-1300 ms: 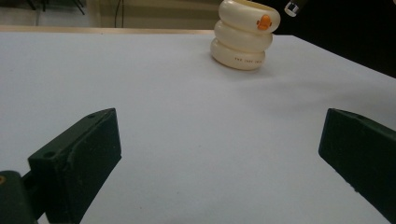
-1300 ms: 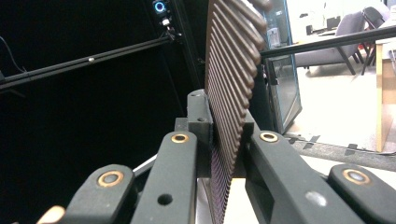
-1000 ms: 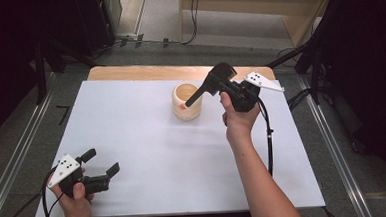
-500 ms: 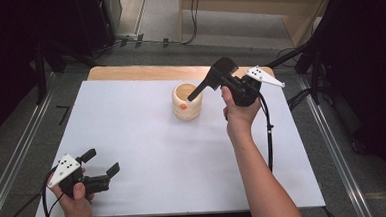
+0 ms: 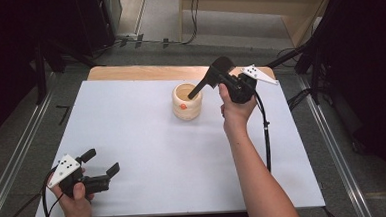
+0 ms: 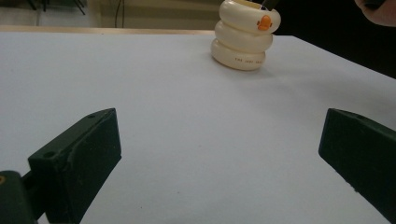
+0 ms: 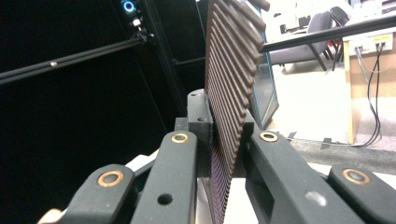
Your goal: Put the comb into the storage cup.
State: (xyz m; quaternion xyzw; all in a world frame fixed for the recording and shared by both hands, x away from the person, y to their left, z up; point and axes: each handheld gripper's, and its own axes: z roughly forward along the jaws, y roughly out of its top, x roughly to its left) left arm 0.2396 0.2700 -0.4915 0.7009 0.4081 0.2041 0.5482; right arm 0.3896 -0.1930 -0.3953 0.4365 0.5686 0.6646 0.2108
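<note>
The right gripper (image 5: 214, 76) is clamped fully closed on a dark ribbed comb (image 7: 231, 107), whose flat toothed head rises between the jaws in the right gripper view. From the high view its thin handle end slants down into the mouth of the cream ring-stacked holder with a small orange duck beak (image 5: 187, 102), which stands on the far middle of the white table sheet (image 5: 148, 151). Whether the tip rests on the holder's floor or hangs above it is hard to tell. To do this well, the comb wants lowering straight along its own slant until it settles, keeping clear of the rim so the light holder does not tip, before any release. The left gripper (image 5: 100, 168) sits at the near left corner, jaws wide apart and holding nothing.
</note>
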